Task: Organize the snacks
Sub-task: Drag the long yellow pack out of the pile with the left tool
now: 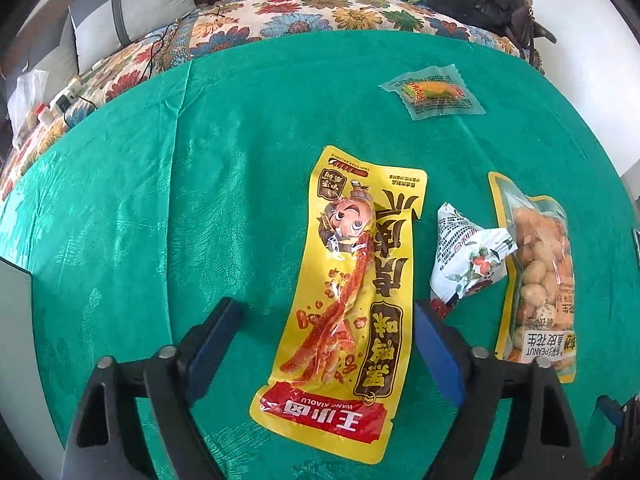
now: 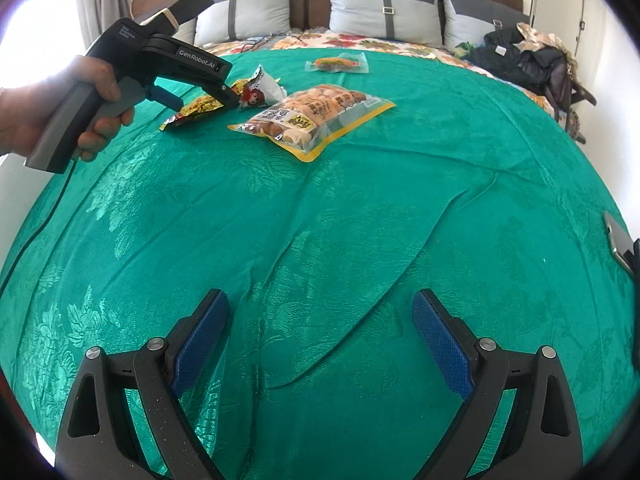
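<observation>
A long yellow snack packet [image 1: 348,300] lies flat on the green cloth [image 1: 160,200], its near end between the fingers of my left gripper [image 1: 324,320], which is open and straddles it. To its right lie a white flowered packet [image 1: 468,256] and a clear peanut bag [image 1: 540,280]. A small clear-green packet [image 1: 434,92] lies farther back. In the right wrist view my right gripper [image 2: 320,336] is open and empty over bare cloth, well short of the peanut bag [image 2: 316,116]. The left gripper [image 2: 200,94] hovers over the yellow packet [image 2: 196,110], beside the white packet [image 2: 262,88].
The green cloth [image 2: 360,220] covers a bed with a floral blanket [image 1: 280,20] and grey pillows [image 2: 384,4] behind. Dark clothes [image 2: 532,60] are piled at the back right. A phone-like object [image 2: 620,244] lies at the cloth's right edge. A cable [image 1: 152,52] runs at the left.
</observation>
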The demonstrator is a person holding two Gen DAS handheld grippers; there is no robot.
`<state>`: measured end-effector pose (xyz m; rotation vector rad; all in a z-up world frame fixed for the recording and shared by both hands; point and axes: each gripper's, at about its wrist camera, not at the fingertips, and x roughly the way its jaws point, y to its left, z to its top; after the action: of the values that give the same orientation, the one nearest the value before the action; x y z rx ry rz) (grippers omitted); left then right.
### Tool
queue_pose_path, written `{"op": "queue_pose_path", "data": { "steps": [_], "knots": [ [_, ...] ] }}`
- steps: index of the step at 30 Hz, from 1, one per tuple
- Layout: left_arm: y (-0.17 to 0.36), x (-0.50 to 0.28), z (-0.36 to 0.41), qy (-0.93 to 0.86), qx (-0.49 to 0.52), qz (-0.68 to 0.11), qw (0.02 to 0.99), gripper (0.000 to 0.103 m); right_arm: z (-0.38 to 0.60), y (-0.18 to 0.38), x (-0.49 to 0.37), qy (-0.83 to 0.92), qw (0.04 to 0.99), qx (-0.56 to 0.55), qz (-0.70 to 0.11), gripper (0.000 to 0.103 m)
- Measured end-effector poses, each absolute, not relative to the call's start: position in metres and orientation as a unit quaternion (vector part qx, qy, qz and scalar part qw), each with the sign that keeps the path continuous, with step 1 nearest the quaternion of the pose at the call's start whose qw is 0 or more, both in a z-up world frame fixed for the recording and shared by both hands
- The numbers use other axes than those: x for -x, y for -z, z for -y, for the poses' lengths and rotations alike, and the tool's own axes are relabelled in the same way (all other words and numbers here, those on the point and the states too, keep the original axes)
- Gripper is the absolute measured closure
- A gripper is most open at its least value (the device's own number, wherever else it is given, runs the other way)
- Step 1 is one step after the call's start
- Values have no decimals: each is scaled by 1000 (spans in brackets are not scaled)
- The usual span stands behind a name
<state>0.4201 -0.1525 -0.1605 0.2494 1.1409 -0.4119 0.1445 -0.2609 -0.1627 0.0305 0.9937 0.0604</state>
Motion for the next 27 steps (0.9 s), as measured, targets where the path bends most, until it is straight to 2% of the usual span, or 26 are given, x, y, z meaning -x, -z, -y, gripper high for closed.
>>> {"op": "queue_pose_path", "data": {
  "steps": [1,5,11,16,17,18,19,21,27],
  "knots": [
    [157,-416,151,202,-116,-528,817,43,260,163,-145,-29,878,-14,-477,7],
    [152,-390,124,197,-66,-538,817,47,260,164,-146,-30,878,-13,-478,6],
    [152,-300,62,132,19,-549,825,47,260,163,-146,-30,878,-13,-478,6],
    [154,-251,27,88,45,-535,839,44,259,164,-146,-30,878,-13,-478,6],
    [155,-248,24,85,49,-529,843,43,259,163,-146,-30,878,-13,-478,6],
    [156,-248,23,89,52,-523,846,37,259,163,-146,-30,878,-13,-478,6],
    [156,-250,23,90,51,-521,847,25,259,163,-146,-30,878,-13,-478,6],
    [160,-254,24,84,42,-516,851,14,259,163,-146,-30,878,-13,-478,6],
    [172,-278,35,69,-41,-495,865,0,260,163,-145,-30,878,-13,-478,6]
  ]
}}
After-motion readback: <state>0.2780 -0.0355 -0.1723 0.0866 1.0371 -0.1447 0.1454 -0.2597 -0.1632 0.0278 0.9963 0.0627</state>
